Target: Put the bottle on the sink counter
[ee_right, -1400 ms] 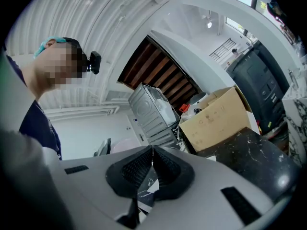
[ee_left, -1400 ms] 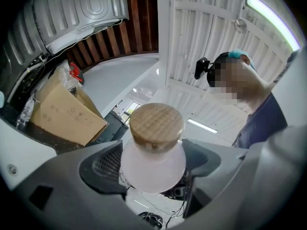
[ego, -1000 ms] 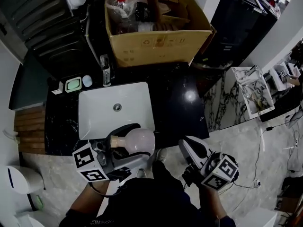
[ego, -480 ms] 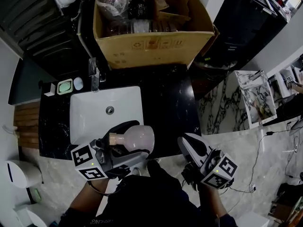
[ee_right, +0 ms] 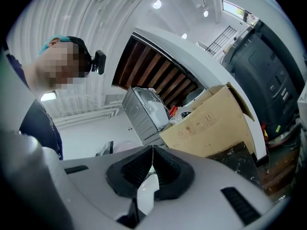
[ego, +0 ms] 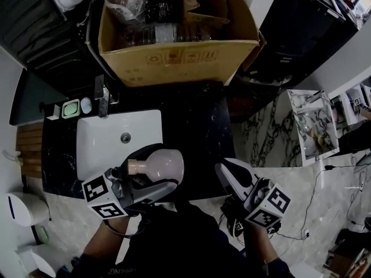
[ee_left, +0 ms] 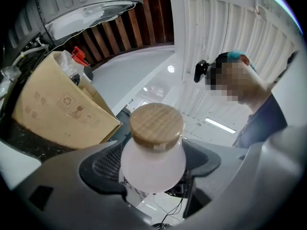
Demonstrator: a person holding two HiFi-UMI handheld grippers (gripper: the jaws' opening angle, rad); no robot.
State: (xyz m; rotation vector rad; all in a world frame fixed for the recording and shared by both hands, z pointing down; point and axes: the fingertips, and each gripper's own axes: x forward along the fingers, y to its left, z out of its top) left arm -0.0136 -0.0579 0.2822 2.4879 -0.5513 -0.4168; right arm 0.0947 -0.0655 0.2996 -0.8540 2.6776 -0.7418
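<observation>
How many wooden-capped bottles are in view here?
1: the bottle, lying sideways in the left hand-held gripper over the front of the counter. The cluttered cardboard box may hide others.

The bottle (ego: 163,165) looks frosted, matt and smooth with a pale wood-grain cap (ee_left: 157,126), the counter (ego: 197,126) glossy black veined stone, the sink (ego: 95,149) glossy white, the box (ego: 174,59) matt brown cardboard, and the tap (ego: 102,92) bright metal.
</observation>
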